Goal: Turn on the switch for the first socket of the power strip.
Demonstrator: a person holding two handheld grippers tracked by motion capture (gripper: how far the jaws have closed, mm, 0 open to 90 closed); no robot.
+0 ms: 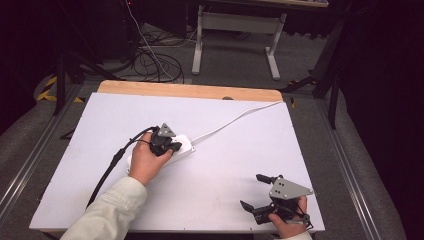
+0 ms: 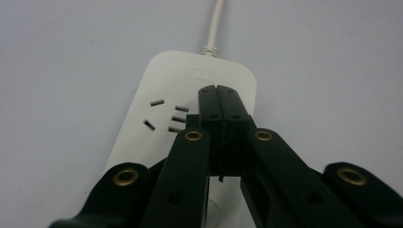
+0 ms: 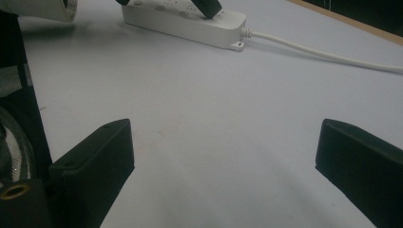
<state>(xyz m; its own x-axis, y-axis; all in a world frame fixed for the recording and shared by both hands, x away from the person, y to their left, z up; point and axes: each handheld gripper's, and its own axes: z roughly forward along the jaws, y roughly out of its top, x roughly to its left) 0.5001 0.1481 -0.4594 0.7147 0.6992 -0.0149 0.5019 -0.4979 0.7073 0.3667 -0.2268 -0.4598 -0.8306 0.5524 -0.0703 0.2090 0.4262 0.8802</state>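
A white power strip (image 1: 186, 143) lies left of centre on the white table top (image 1: 225, 160), and its white cord (image 1: 235, 120) runs off toward the back right. My left gripper (image 1: 173, 147) is shut, with its tips resting on top of the strip beside a socket. In the left gripper view the shut jaws (image 2: 218, 91) meet over the strip (image 2: 166, 80), just below its cord end (image 2: 217, 19). My right gripper (image 1: 251, 191) stands open near the front right edge, nothing between its jaws (image 3: 225, 142). It faces the strip (image 3: 190, 21) from a distance.
A wooden strip (image 1: 190, 90) runs along the table's back edge. Behind it on the floor stand a white table frame (image 1: 235, 30) and loose cables (image 1: 155, 60). The left gripper's black cable (image 1: 107, 172) trails toward the front left.
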